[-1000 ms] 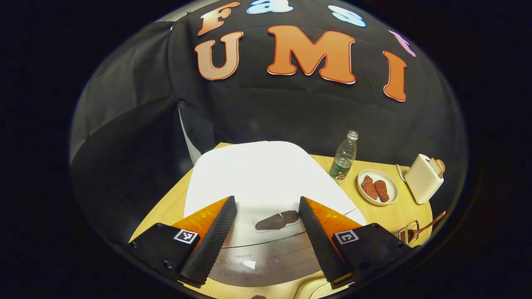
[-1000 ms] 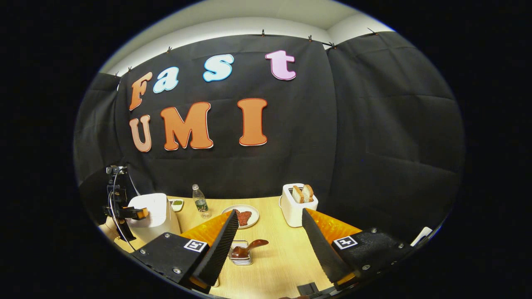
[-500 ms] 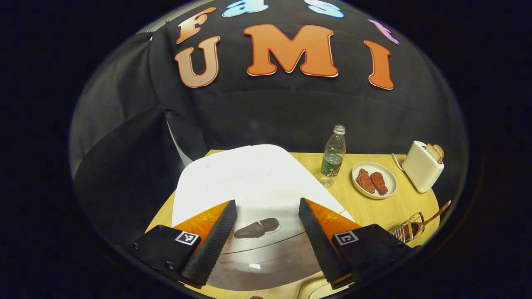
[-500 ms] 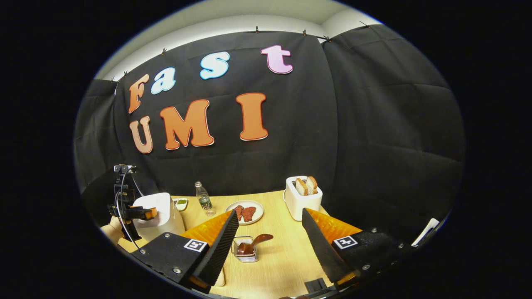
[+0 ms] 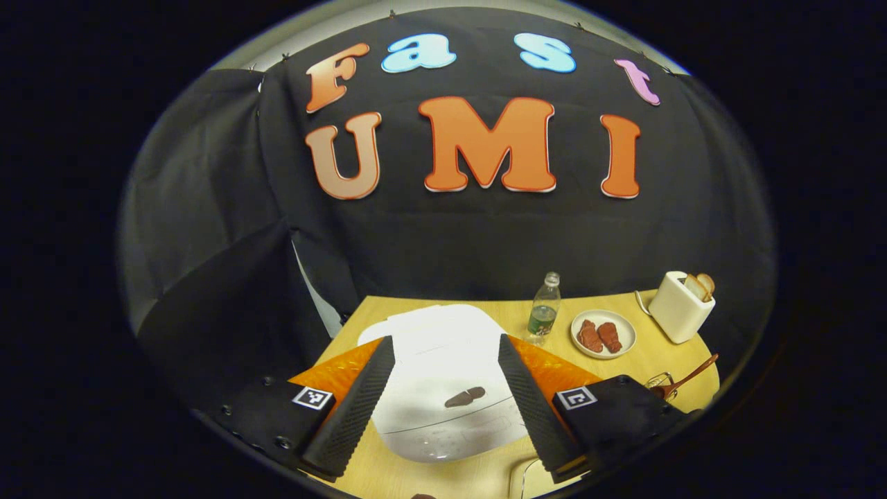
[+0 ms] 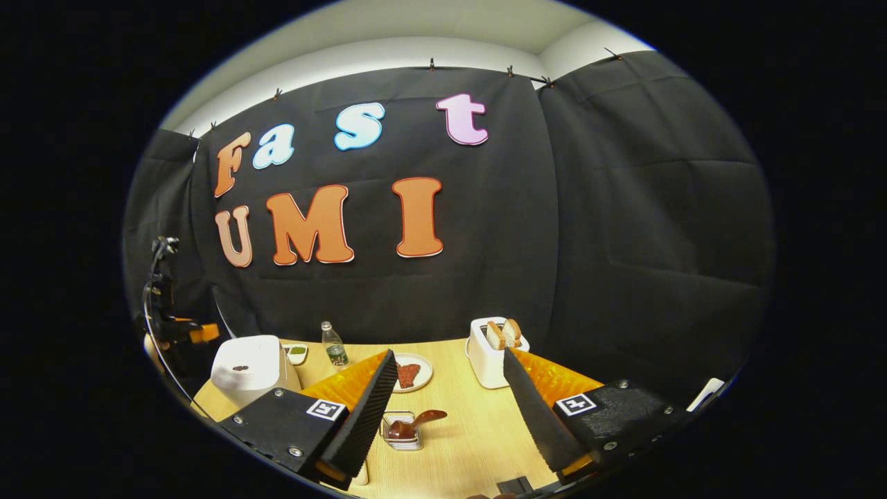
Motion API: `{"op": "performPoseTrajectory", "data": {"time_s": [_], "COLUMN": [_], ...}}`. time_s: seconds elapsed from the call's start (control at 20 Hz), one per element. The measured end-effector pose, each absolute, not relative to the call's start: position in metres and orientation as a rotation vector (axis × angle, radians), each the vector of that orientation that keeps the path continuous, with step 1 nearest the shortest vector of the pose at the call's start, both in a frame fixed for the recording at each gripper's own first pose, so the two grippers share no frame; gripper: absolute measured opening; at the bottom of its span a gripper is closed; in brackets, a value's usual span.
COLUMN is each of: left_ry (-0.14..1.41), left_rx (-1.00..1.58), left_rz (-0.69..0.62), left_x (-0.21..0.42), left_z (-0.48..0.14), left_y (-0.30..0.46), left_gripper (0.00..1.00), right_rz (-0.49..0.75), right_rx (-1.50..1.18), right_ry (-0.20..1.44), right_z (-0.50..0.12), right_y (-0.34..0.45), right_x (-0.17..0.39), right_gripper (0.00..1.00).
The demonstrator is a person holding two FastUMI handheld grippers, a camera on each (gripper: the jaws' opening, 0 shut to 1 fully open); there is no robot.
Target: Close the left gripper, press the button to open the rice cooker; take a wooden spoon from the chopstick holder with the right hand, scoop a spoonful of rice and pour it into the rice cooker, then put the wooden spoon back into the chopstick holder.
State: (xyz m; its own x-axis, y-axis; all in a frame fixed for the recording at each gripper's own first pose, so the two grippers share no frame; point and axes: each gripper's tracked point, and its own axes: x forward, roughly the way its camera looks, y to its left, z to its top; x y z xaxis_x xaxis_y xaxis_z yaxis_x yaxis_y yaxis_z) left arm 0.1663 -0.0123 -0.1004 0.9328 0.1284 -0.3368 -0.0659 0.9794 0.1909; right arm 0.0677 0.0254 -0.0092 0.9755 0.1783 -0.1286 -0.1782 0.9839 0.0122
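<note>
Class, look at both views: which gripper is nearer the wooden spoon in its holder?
The right gripper: the wooden spoon lies just ahead between its open fingers. The left gripper hangs above the rice cooker, farther away.

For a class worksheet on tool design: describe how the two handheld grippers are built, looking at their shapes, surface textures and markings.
The left gripper and right gripper look alike: two long, wedge-shaped fingers with finely ribbed inner faces, each rising from a black block fastened with small screws. Each block carries a square black-and-white marker. In the right gripper view, a thin cable loops down beside the left gripper.

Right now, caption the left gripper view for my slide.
Open left tongs above closed rice cooker; bottle and toaster behind.
</note>
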Motion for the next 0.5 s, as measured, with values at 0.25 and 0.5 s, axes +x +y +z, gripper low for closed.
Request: {"op": "performPoseTrajectory", "data": {"time_s": [0.25, 0.5], "left_ry": [0.220, 0.103], "left_rx": [0.157, 0.111], "left_rz": [0.091, 0.093], "left_x": [0.126, 0.086], "left_z": [-0.011, 0.051], "left_y": [-0.016, -0.005], "left_gripper": [1.00, 1.00], "right_rz": [0.196, 0.209], "right_rx": [-0.009, -0.021], "right_ry": [0.096, 0.082], "right_z": [0.007, 0.014], "right_y": [0.032, 0.036], "right_x": [0.065, 0.062], "right_gripper": [0.95, 0.95]}}
